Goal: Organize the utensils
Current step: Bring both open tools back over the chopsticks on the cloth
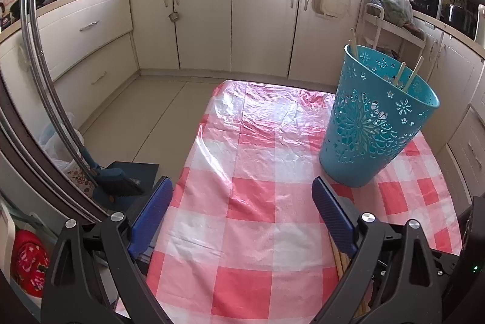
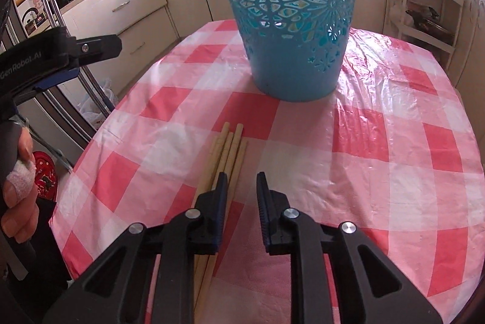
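My right tool (image 2: 242, 181) sits low over the desk (image 2: 379, 148), jaws narrowly parted and empty, its left finger across the chopsticks (image 2: 229, 146) lying bunched side by side. My left tool (image 1: 242, 202) is spread wide, holding nothing. The blue basket (image 2: 291, 21) stands beyond, some sticks already inside. Closing here, I'd likely pinch several sticks or scatter them on the slick plastic cloth (image 2: 394, 75).

Chopsticks (image 2: 225, 154) near ends hidden under right hand-held gripper (image 2: 241, 186).
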`<state>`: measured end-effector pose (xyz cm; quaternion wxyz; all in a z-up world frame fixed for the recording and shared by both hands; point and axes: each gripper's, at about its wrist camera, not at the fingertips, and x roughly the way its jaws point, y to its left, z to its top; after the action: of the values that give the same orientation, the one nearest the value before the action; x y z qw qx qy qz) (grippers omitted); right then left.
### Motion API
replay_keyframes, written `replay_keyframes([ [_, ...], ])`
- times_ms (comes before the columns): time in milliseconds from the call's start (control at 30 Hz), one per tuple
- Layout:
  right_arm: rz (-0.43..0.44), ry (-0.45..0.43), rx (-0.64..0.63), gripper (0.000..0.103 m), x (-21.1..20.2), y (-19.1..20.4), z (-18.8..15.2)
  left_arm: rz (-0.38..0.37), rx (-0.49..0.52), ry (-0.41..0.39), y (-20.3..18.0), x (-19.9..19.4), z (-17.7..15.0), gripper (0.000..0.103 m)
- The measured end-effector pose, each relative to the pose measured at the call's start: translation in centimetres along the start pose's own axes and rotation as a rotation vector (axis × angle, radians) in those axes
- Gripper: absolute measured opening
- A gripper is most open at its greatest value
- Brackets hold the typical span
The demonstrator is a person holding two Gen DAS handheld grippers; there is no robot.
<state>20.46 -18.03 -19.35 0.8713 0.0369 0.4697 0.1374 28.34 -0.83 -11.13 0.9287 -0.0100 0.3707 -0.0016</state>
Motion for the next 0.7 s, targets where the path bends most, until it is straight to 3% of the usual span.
replay_keyframes([
  [100,-0.018,-0.001,-0.028,0.019,0.0,0.3,0.0,-0.02,0.023,0.036,-0.3,0.5,-0.3,0.089],
  [300,-0.076,-0.005,-0.05,0.018,-0.6,-0.4,-0.2,-0.101,0.171,0.209,-2.9,2.4,-3.2,0.089],
  [500,-0.107,0.005,-0.009,0.018,-1.1,-2.3,-0.3,-0.146,0.189,0.266,-4.3,3.0,-5.0,0.089],
  [700,-0.117,0.013,0.014,0.018,-1.5,-3.5,-0.5,-0.115,0.257,0.306,-6.0,4.0,-6.3,0.089],
])
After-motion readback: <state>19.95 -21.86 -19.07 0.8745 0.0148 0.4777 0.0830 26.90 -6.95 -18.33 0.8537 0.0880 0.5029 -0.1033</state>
